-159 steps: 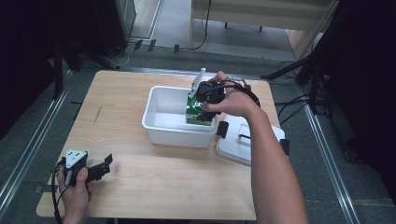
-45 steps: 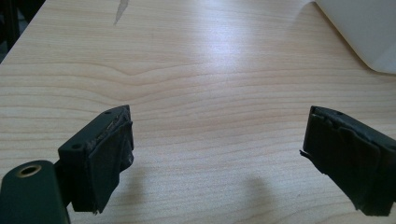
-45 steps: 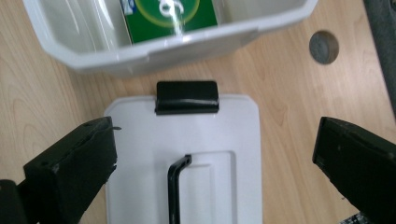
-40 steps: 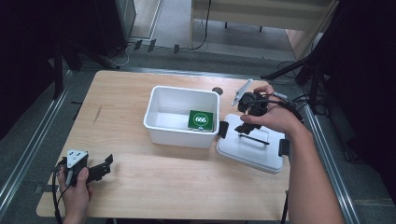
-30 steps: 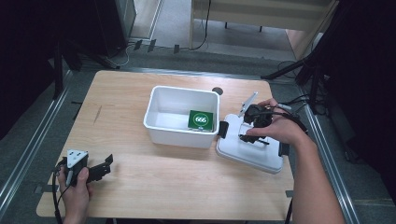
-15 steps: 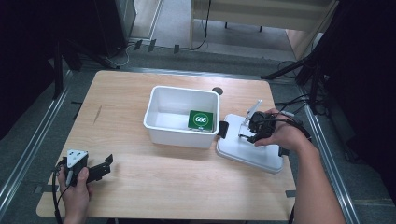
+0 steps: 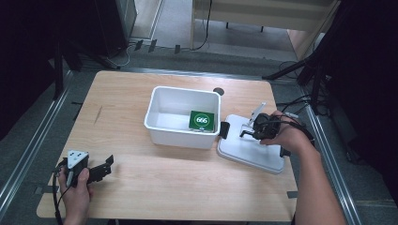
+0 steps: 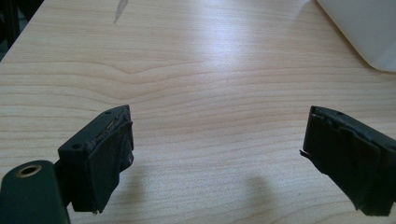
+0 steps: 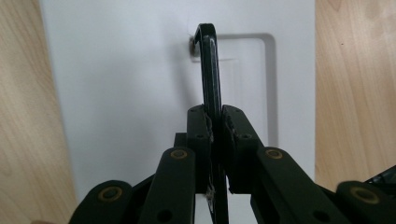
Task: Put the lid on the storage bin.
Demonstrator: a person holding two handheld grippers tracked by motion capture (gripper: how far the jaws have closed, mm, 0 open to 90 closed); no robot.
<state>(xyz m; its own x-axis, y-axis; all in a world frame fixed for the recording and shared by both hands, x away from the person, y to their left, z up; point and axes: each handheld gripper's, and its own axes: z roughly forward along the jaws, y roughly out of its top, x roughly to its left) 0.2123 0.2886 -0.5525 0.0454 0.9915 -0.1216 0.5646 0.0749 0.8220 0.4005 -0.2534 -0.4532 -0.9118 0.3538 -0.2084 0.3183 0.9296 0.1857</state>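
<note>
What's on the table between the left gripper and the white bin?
Nothing: bare wood between the left gripper and the bin, in the high view.

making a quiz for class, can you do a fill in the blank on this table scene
1. The right hand-held gripper is shut on the lid's black ____.
2. The white lid lies on the table, ____ the white bin.
3. The green card lies inside the ____.
4. The left hand-held gripper has its jaws ____.

Missing words: handle; beside; bin; open
</note>
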